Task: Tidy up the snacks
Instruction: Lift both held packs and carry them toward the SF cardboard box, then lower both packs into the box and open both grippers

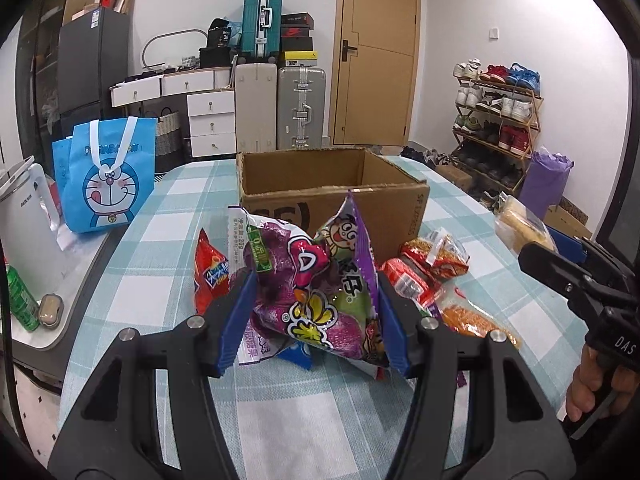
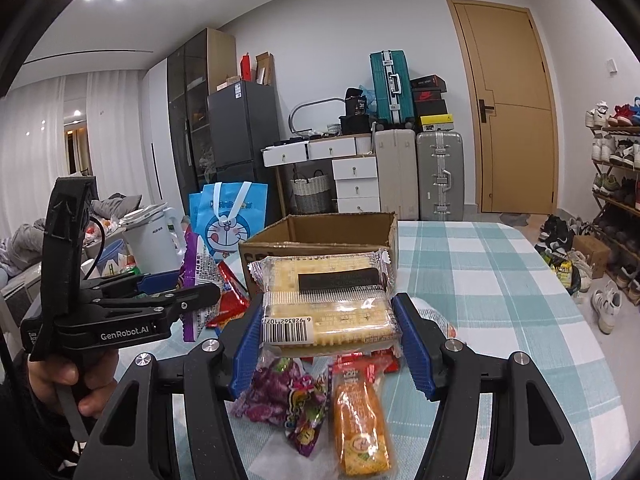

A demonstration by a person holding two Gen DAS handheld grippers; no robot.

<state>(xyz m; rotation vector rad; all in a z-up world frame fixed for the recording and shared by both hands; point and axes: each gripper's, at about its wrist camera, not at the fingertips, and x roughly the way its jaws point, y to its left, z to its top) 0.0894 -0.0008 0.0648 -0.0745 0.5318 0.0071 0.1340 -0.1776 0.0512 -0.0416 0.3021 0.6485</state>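
Checked table [image 1: 280, 420] | left gripper [image 1: 316, 312] clamps purple candy bag [image 1: 316, 288] | right gripper [image 2: 330, 340] clamps cracker pack [image 2: 328, 304]

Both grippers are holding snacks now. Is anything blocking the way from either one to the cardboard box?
Nothing visible does. The purple candy bag in the left gripper and the cracker pack in the right gripper both face the cardboard box, whose top is open. Loose snacks lie lower, on the table.
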